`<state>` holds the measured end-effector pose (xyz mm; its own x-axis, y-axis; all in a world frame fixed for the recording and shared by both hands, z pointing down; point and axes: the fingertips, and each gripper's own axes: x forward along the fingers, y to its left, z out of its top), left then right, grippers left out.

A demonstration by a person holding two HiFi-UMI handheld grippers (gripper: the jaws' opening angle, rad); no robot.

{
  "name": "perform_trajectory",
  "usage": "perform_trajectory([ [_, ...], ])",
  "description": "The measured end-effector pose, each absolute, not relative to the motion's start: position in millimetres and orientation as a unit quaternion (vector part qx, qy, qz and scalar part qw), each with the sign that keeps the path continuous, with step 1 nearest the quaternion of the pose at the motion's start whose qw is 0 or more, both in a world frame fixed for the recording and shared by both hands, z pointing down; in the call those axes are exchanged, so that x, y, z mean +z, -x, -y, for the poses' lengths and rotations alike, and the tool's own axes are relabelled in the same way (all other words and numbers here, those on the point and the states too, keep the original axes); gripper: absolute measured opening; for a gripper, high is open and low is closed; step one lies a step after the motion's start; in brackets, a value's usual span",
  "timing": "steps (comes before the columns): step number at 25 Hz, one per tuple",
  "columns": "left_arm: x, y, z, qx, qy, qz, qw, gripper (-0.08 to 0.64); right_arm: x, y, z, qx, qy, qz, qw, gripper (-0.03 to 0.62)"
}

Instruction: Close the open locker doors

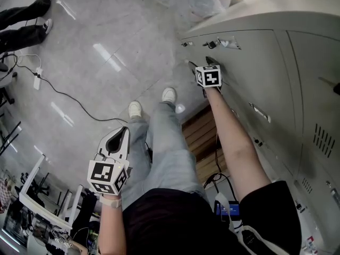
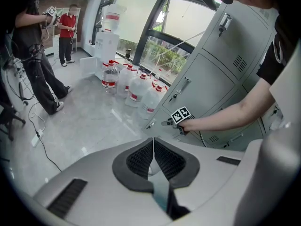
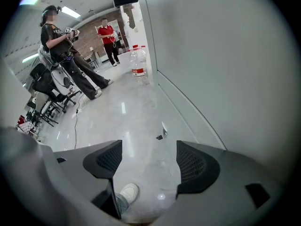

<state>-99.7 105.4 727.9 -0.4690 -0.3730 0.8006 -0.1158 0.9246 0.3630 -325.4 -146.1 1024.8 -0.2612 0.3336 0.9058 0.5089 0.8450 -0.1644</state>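
In the head view I hold my right gripper (image 1: 210, 62) at the pale grey metal locker door (image 1: 249, 73), the left gripper view shows my left gripper (image 2: 153, 157) pressed together and empty, and the right gripper view shows jaws spread and empty beside that door, so next I'd press it flush.

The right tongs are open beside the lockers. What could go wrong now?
The open right tongs sit close to the smooth locker door; a push might slide off or catch a door handle. The floor cable runs close to the left shoe, so a step back could trip.
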Motion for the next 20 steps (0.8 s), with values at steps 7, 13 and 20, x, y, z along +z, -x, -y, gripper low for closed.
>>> perform_trajectory([
  [7, 725.5, 101.1, -105.4, -0.131, -0.144, 0.849, 0.492, 0.020, 1021.3, 319.7, 148.0, -0.073, 0.263, 0.788, 0.552, 0.357],
  [13, 716.8, 103.1, -109.6, -0.131, -0.155, 0.855, 0.478, 0.020, 988.0, 303.9, 126.8, -0.048, 0.285, 0.790, 0.540, 0.354],
  [20, 685.8, 106.7, -110.7, -0.129, -0.203, 0.859, 0.452, 0.020, 913.2, 269.2, 98.3, -0.024, 0.305, 0.807, 0.505, 0.157],
])
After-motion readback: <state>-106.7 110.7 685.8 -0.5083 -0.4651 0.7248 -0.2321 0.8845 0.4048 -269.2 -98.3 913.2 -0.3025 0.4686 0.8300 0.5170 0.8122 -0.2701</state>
